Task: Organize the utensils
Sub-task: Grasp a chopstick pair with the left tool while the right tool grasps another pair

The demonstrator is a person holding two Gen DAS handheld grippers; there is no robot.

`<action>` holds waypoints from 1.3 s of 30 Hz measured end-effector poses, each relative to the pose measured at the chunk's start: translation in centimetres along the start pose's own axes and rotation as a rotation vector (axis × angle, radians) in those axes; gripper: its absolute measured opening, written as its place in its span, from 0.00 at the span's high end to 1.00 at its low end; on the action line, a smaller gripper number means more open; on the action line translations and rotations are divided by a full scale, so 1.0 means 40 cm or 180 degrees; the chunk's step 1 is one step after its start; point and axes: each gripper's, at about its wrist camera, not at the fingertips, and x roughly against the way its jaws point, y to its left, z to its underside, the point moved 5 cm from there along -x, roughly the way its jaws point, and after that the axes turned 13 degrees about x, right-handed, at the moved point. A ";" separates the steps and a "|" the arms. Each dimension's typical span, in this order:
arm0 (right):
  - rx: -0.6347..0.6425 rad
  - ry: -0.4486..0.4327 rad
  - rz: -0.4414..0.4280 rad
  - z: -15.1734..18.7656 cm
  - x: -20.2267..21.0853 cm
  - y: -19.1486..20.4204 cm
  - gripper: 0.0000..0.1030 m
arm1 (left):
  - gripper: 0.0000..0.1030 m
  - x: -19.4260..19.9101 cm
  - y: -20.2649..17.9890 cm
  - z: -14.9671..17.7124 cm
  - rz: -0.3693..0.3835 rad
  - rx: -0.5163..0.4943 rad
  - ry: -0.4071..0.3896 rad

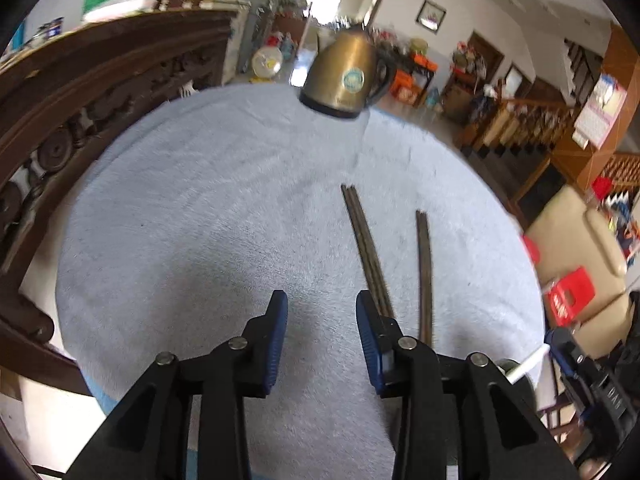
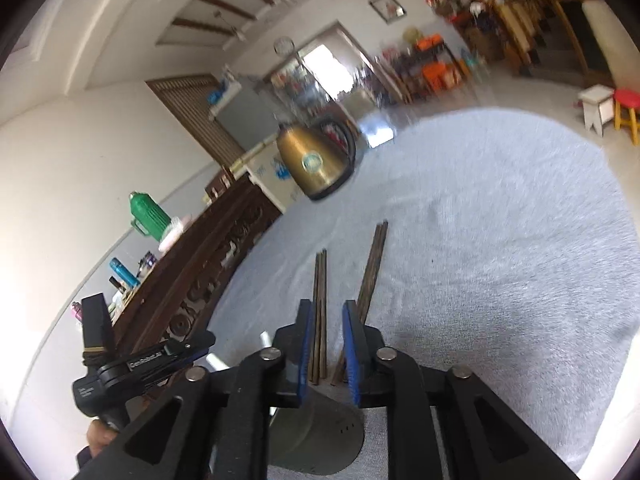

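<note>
Below centre of the right wrist view, chopsticks (image 2: pixel 320 312) stand in a metal holder (image 2: pixel 316 436) between the right gripper (image 2: pixel 326 346) jaws, slightly parted; left gripper (image 1: pixel 322 340) jaws open, empty; sorting apparently nearly done.

White lettering "GenRobot.AI" stands on the left gripper (image 2: pixel 192 354) body.

Site: I read this as a lived-in home, main room | cues: carved wooden sideboard (image 1: pixel 92 92), brass kettle (image 1: pixel 344 76) on a towel-covered table (image 1: pixel 200 208), framed picture (image 1: pixel 431 15), staircase (image 1: pixel 524 120) (shelves cluttered) | plastic stools (image 2: pixel 612 110)
</note>
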 end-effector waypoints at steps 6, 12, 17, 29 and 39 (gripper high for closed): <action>-0.0072 0.0610 -0.0008 -0.073 -0.147 -0.057 0.67 | 0.65 -0.120 -0.020 -0.073 -0.0102 -0.0168 0.0374; -0.0063 0.1080 0.0046 -0.136 -0.330 -0.122 0.67 | 0.65 -0.244 -0.047 -0.134 -0.0167 -0.0216 0.0603; -0.0129 0.1246 0.0096 -0.153 -0.448 -0.152 0.67 | 0.65 -0.326 -0.075 -0.156 -0.0163 -0.0200 0.0763; 0.0619 0.1510 0.0582 -0.127 -0.556 -0.124 0.87 | 0.65 -0.391 -0.119 -0.160 -0.0305 -0.0483 0.0661; 0.0516 0.1416 0.0626 -0.156 -0.509 -0.177 0.87 | 0.57 -0.406 -0.123 -0.180 -0.0421 -0.0685 0.0622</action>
